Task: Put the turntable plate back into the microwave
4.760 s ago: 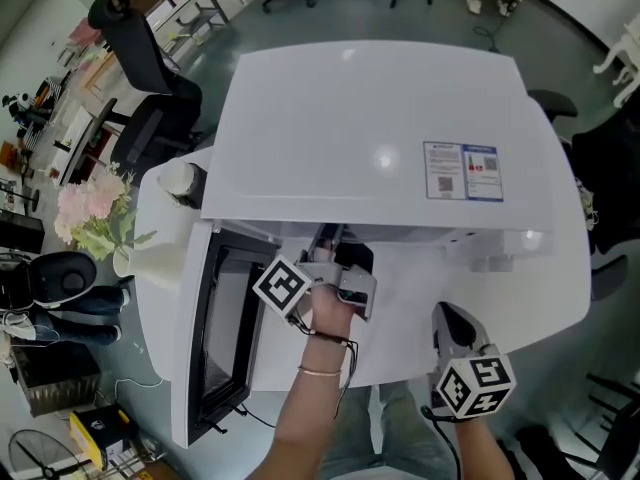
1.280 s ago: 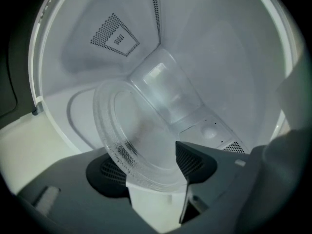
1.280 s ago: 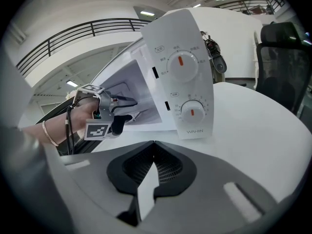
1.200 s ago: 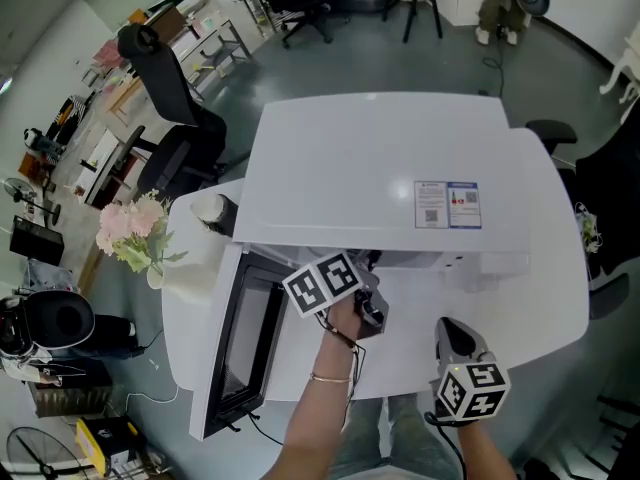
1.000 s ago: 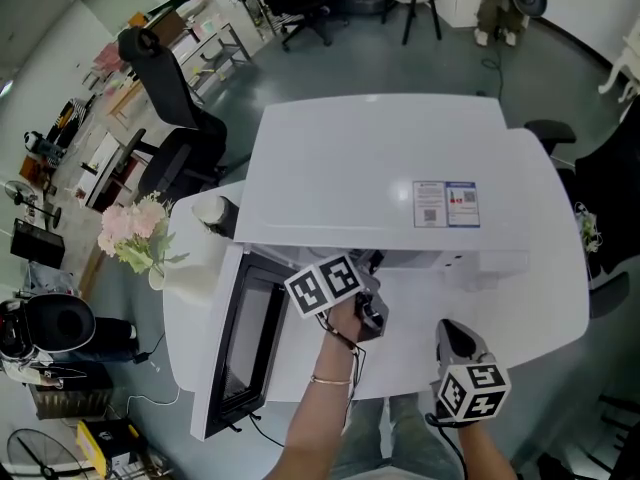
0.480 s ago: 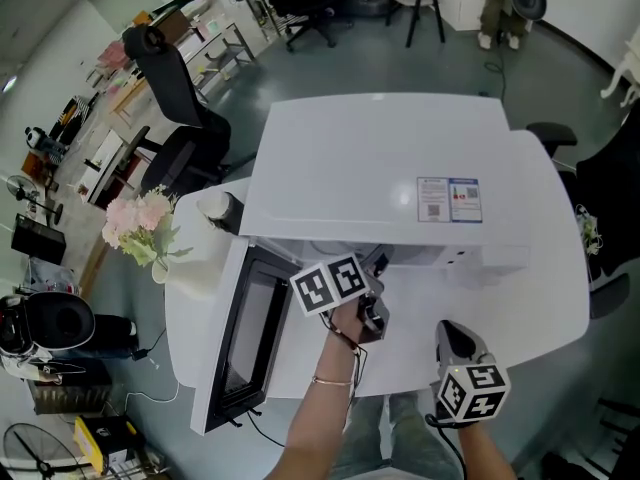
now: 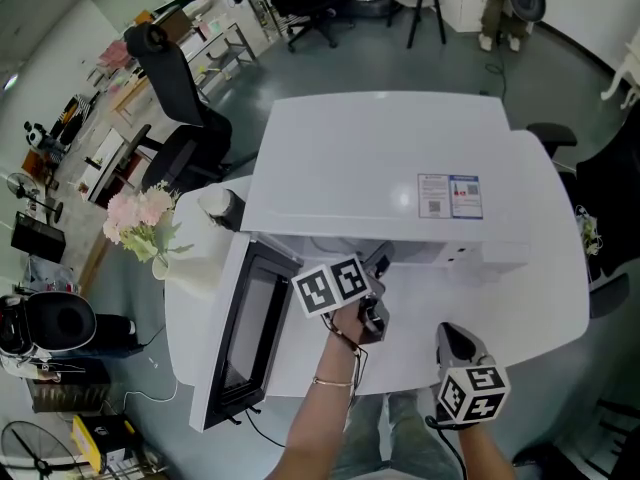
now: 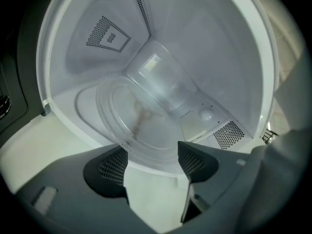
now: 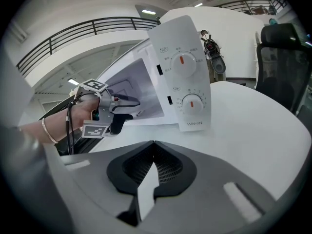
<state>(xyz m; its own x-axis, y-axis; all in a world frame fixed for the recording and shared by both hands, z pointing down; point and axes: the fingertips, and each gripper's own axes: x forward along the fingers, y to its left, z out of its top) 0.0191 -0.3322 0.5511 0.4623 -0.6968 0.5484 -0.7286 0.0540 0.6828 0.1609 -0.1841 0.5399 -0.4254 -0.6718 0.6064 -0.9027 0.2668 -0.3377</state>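
The clear glass turntable plate [image 8: 146, 126] lies on the floor of the white microwave's [image 7: 390, 158] cavity. Its near rim reaches the tips of my left gripper [image 8: 152, 162], whose jaws stand apart on either side without pressing on it. In the head view the left gripper [image 7: 376, 260] points into the cavity mouth, beside the open door [image 7: 245, 328]; the plate is hidden there under the microwave's top. My right gripper [image 9: 154, 145] is shut and empty, low over the table in front of the control panel [image 9: 183, 77], and shows at the head view's lower right [image 7: 452, 333].
The microwave stands on a round white table [image 7: 530, 308]. A vase of pink flowers [image 7: 140, 223] and a small white cup [image 7: 218, 203] sit at the table's left, behind the open door. Office chairs [image 7: 175, 78] stand on the floor beyond.
Since the oldest frame the left gripper has drawn back a little from deep in the cavity and rolled. Over the last second neither gripper has visibly moved.
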